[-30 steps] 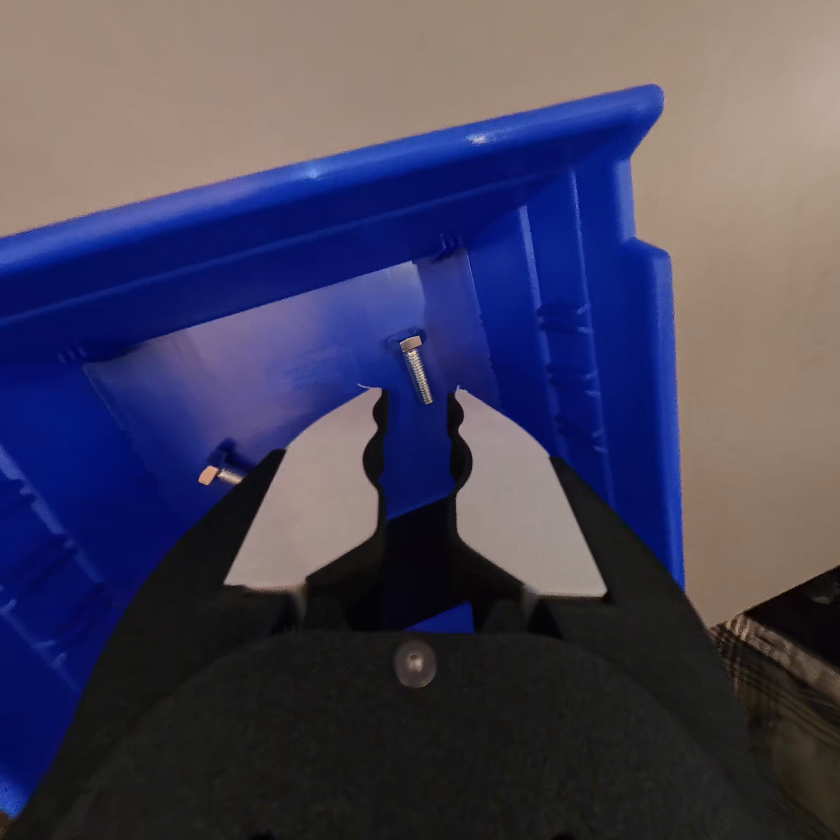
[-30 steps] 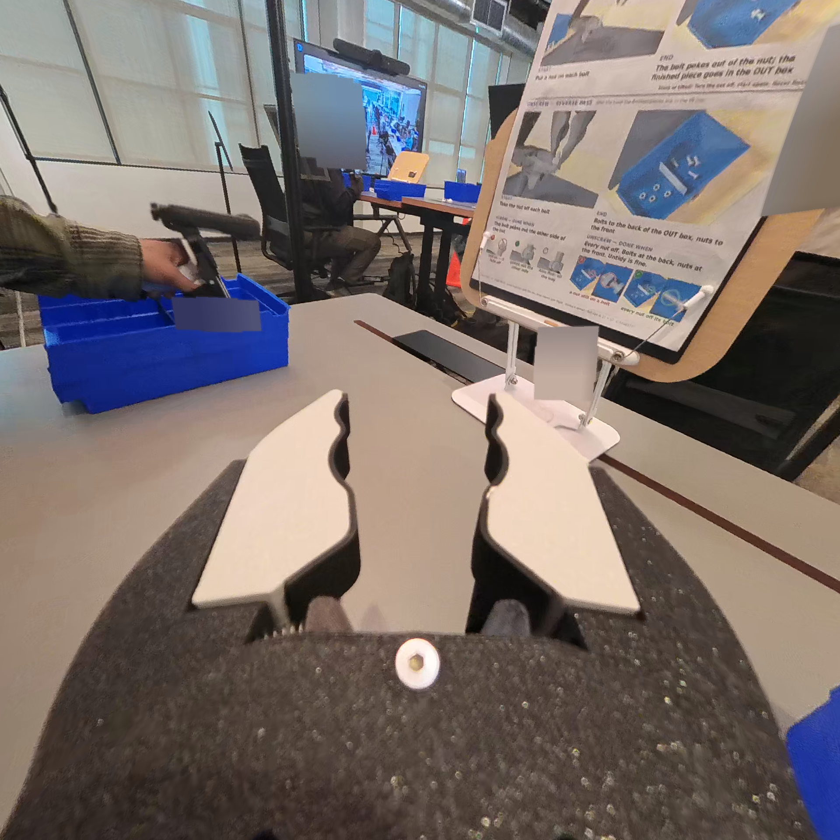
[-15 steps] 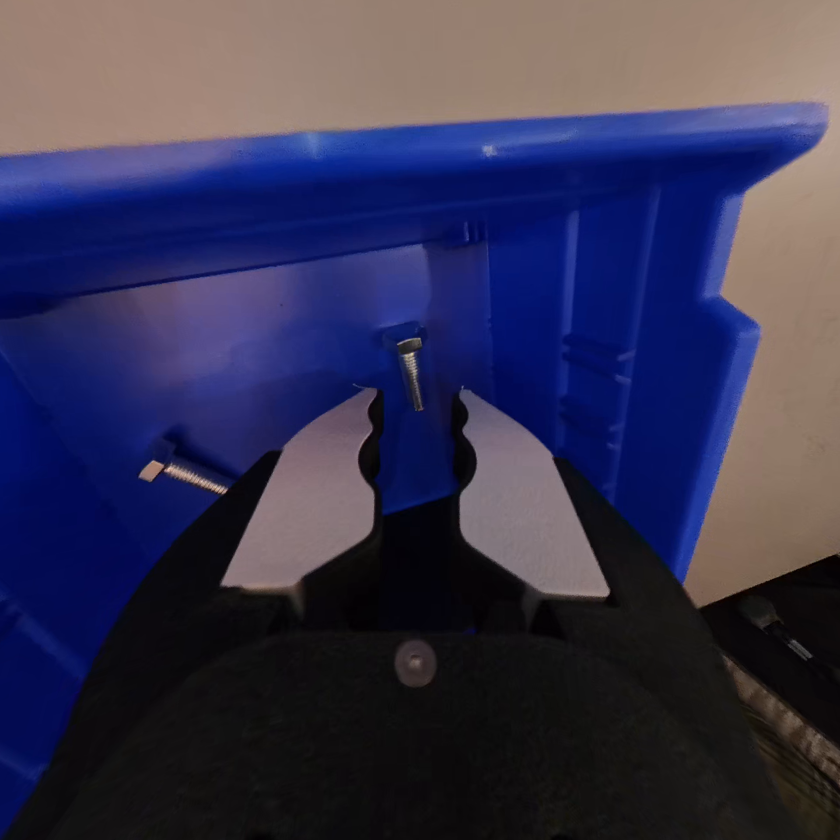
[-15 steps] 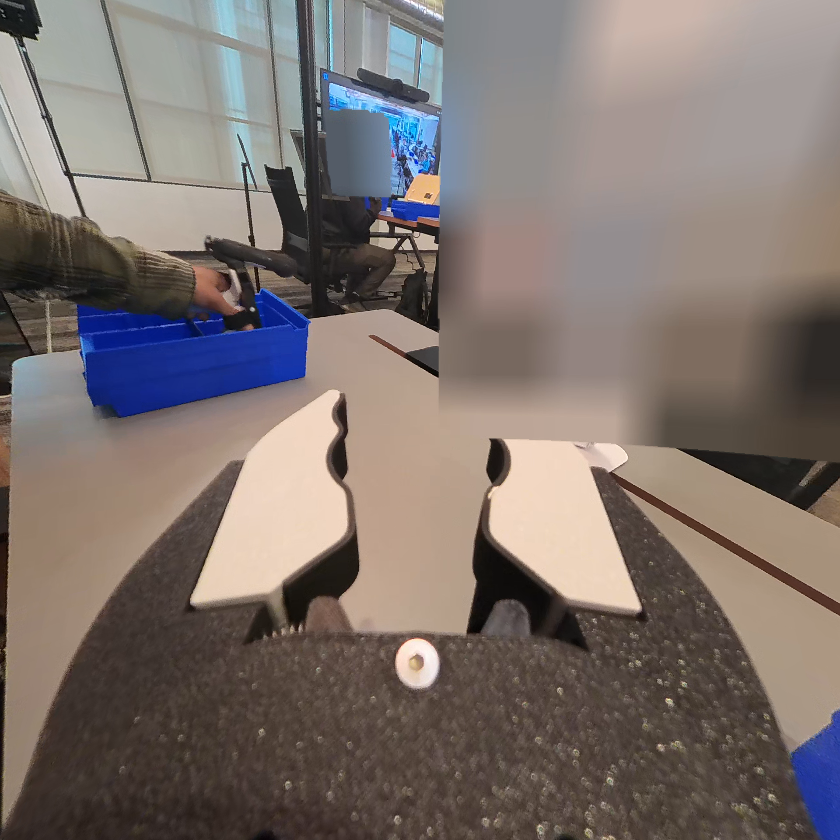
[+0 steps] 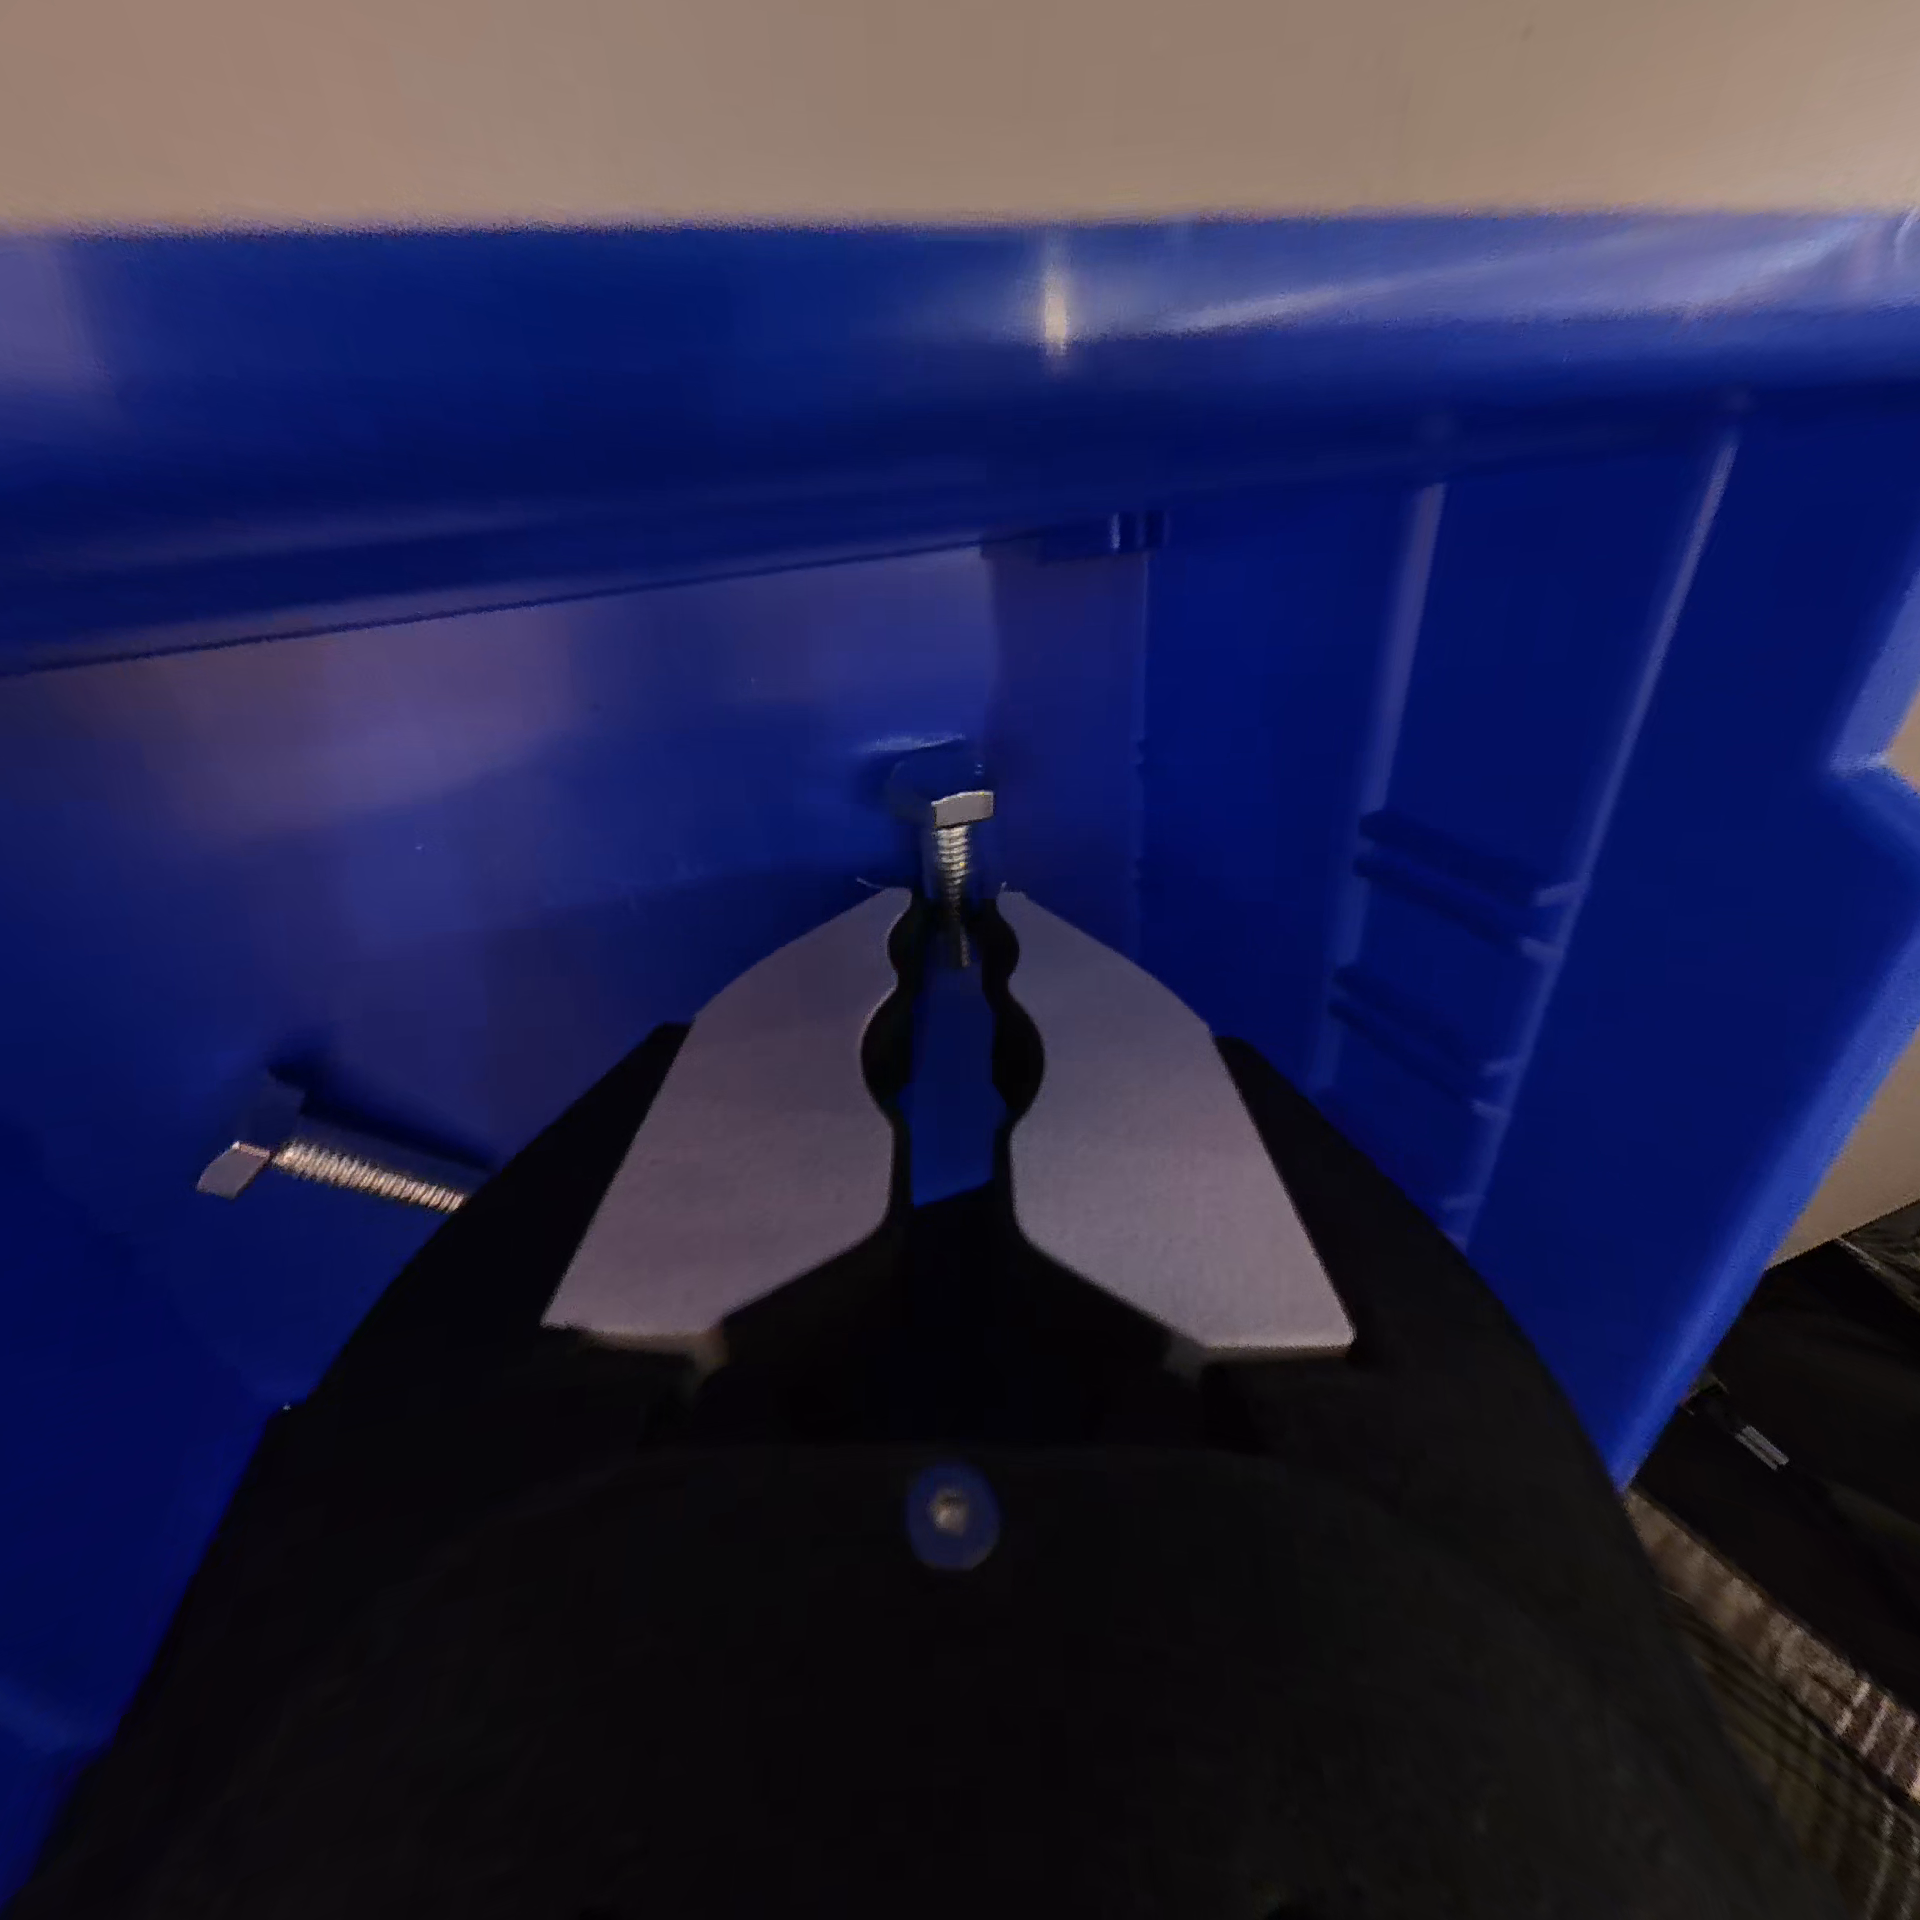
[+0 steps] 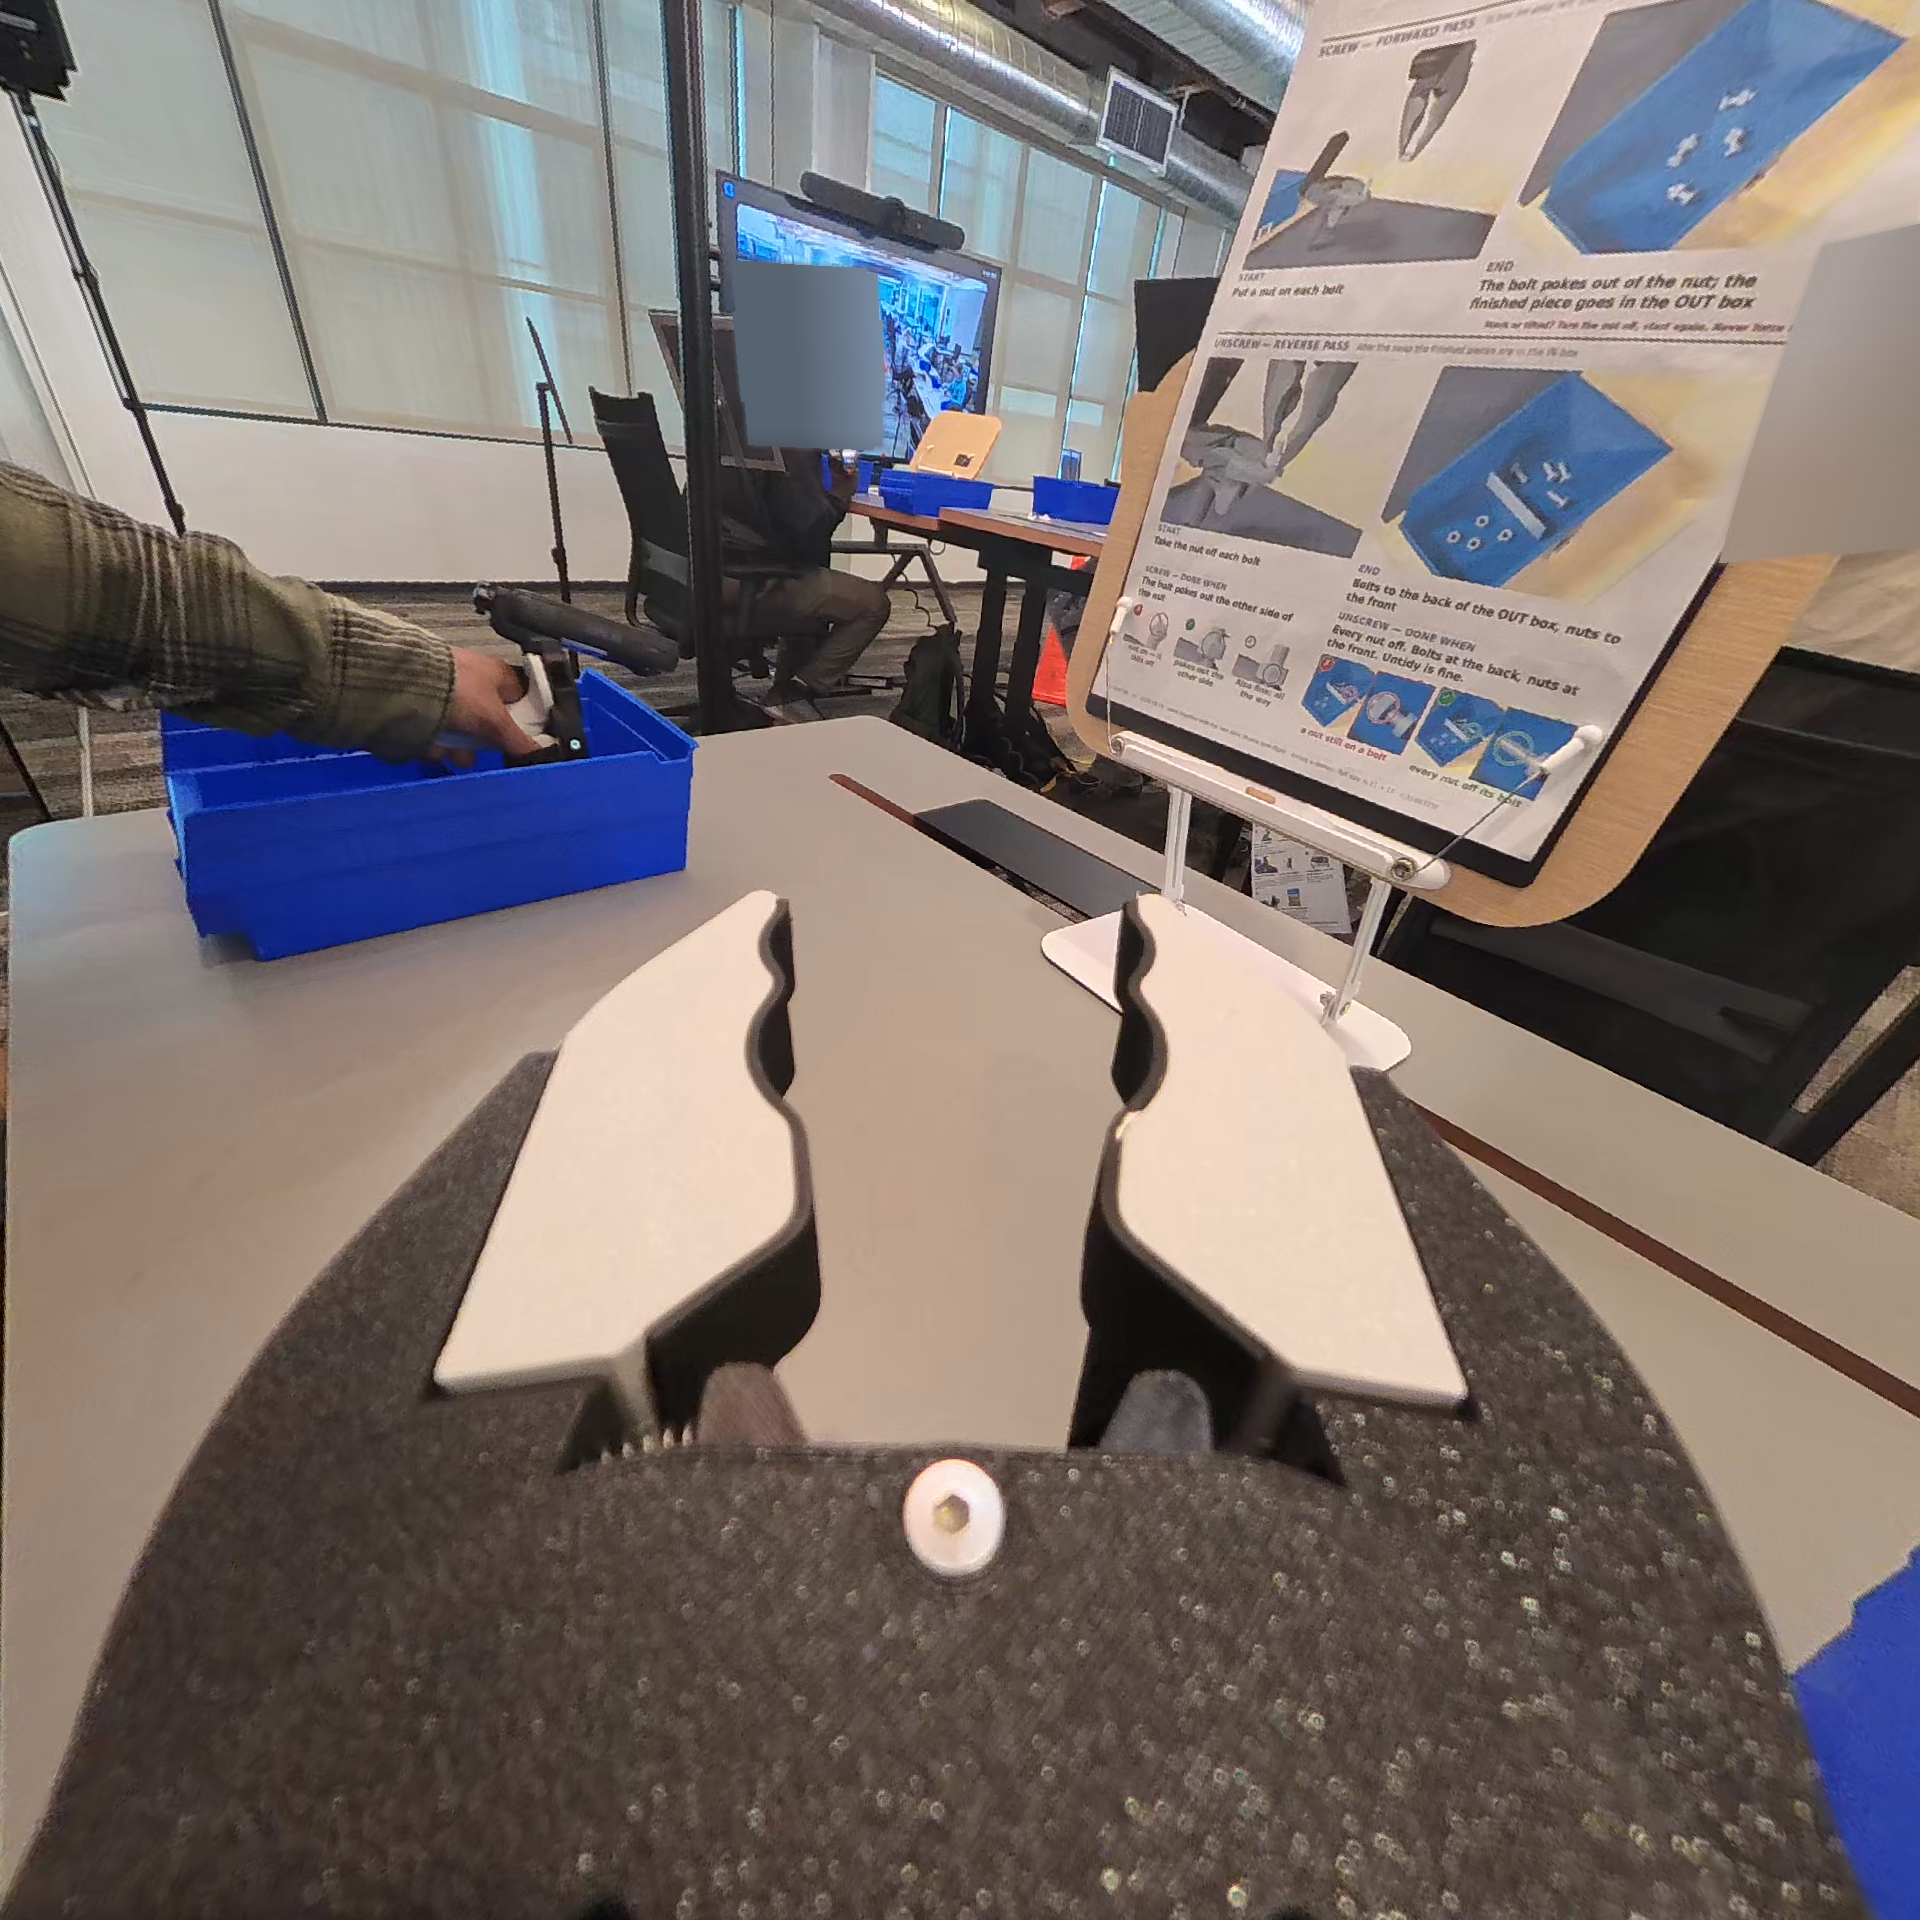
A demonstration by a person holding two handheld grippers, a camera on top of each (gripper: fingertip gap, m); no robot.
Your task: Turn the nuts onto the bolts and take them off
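My left claw (image 5: 951,920) sits inside the blue bin (image 5: 1039,312), fingers narrowed to a slim gap around the threaded end of a bolt (image 5: 954,862). Contact with the shank I cannot confirm. The bolt lies dead ahead, long axis in line with the claw, hex head at the far end close to the bin's back wall near its right corner. A second bolt (image 5: 332,1169) lies crosswise at my left, partly hidden by the claw body. No nut visible. My right claw (image 6: 951,997) hangs wide open and empty above the grey desk (image 6: 260,1091), well apart from the bin. Beyond: an instruction board on a stand (image 6: 1434,416), windows, a seated person.
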